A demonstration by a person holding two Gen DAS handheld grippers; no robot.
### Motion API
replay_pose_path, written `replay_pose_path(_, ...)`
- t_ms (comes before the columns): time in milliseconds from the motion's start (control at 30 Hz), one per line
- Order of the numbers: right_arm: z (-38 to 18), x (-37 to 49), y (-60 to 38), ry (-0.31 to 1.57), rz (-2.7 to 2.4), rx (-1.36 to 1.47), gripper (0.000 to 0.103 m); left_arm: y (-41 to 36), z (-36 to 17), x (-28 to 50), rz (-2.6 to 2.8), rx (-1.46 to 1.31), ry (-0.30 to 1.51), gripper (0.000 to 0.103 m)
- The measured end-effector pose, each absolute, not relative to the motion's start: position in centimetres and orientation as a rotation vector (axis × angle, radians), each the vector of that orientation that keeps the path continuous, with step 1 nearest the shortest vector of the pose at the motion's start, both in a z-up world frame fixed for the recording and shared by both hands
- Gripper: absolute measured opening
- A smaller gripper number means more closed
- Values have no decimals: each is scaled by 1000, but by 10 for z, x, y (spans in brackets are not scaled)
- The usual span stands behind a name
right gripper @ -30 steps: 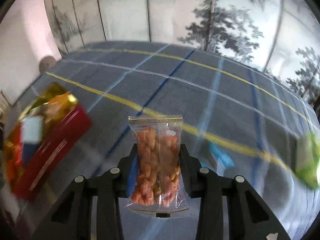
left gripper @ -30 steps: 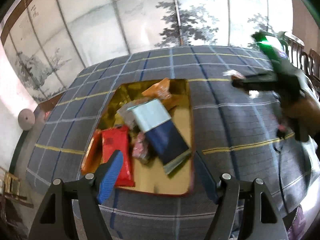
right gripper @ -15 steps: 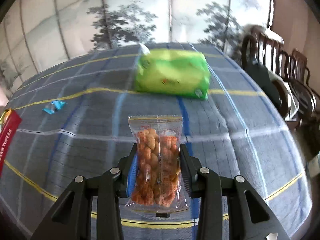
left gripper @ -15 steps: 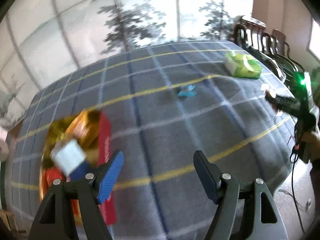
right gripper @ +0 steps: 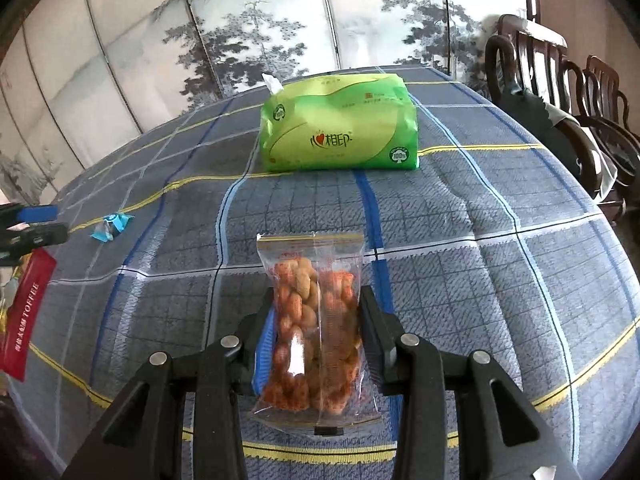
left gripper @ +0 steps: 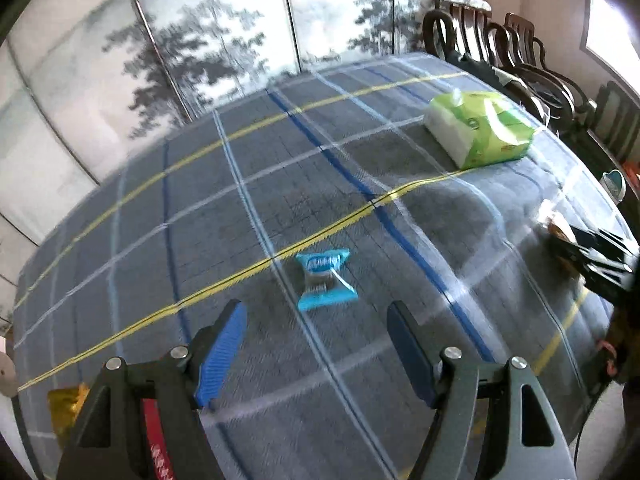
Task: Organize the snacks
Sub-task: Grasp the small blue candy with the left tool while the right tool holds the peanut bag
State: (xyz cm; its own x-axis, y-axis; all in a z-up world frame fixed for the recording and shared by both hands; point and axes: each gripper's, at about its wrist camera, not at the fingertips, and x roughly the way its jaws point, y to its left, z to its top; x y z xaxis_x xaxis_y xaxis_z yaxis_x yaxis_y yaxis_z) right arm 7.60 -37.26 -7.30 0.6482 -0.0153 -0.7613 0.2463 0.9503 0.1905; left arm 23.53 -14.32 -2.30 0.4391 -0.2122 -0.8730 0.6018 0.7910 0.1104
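Snacks are split between the two tools: the right gripper [right gripper: 316, 332] is clamped on a clear peanut packet [right gripper: 314, 312], pinched at mid-body so it stands upright between the jaws and above the checked tablecloth [right gripper: 460, 232], presumably for carrying to the tray. The left gripper [left gripper: 316, 344] hangs empty with jaws wide, lined up just short of a small blue candy wrapper [left gripper: 325, 280] lying flat on the cloth, likely its next pick. Farther off sits a green tissue pack [right gripper: 340, 124]; a red toffee box [right gripper: 24, 316] shows at the left edge of the right view. Compared with half a second ago, the left gripper has closed in on the candy and the tray contents have slid almost out of its view, while the right view has barely shifted, packet unchanged.
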Motion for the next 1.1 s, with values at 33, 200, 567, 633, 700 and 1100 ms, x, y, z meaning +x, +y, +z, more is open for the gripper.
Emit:
replay_pose_path(33,-73,76,-372,856,-147,291,36,-147,-29,244,-527,455,1006,74)
replay_pose_path(200,-73,77,-374,851,-138,302,37,-161,-54,266,-549,502,1047,74)
replay_pose_path(567,-73,77,-374,851,-139,302,38,-155,-76,271,-466,429,1072,26)
replay_pose_path(633,-73,77,-374,851,-138,304,38,-146,-73,255,-459,370,1093,26)
replay_pose_path(700,-73,78,-374,851,-138,303,38,-136,-64,231,-456,318,1090,26)
replay_pose_path(1100,-75,82,-365,875,-180,226,38,-88,-12,85,-318,307,980,27)
